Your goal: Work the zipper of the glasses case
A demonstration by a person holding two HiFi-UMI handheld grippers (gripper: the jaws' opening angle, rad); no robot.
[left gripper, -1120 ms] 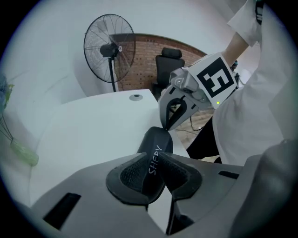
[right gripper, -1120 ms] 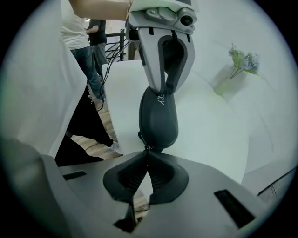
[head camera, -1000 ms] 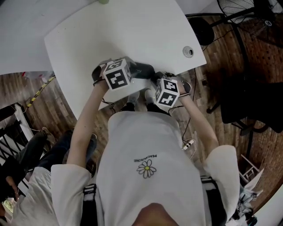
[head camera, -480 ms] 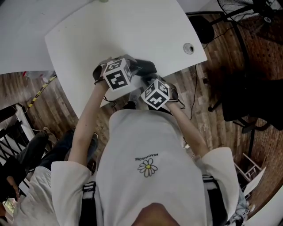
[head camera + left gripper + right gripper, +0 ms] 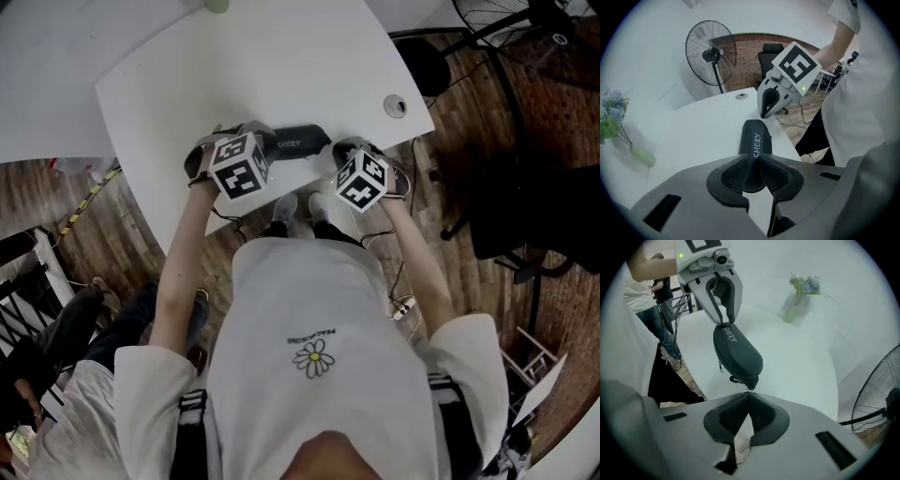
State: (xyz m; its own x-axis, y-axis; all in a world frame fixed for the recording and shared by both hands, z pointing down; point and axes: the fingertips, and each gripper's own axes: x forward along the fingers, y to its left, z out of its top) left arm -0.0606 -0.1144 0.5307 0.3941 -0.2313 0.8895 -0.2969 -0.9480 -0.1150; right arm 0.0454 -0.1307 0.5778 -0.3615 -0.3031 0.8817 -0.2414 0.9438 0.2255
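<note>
The glasses case (image 5: pixel 298 142) lies near our edge of the tabletop (image 5: pixel 281 66). One end is clamped in the left hand-held gripper (image 5: pixel 752 161), and the right hand-held gripper (image 5: pixel 748 397), jaws pressed together on nothing, sits just short of the other end. We judge the task barely begun: the case looks closed all round and its zipper pull (image 5: pixel 721 366) hangs untouched at the side, so catching the pull and running it along the seam is all left. We count one case, one pull and two hand-held grippers; farther off, one vase of flowers (image 5: pixel 799 296) and one standing fan (image 5: pixel 710 51).
</note>
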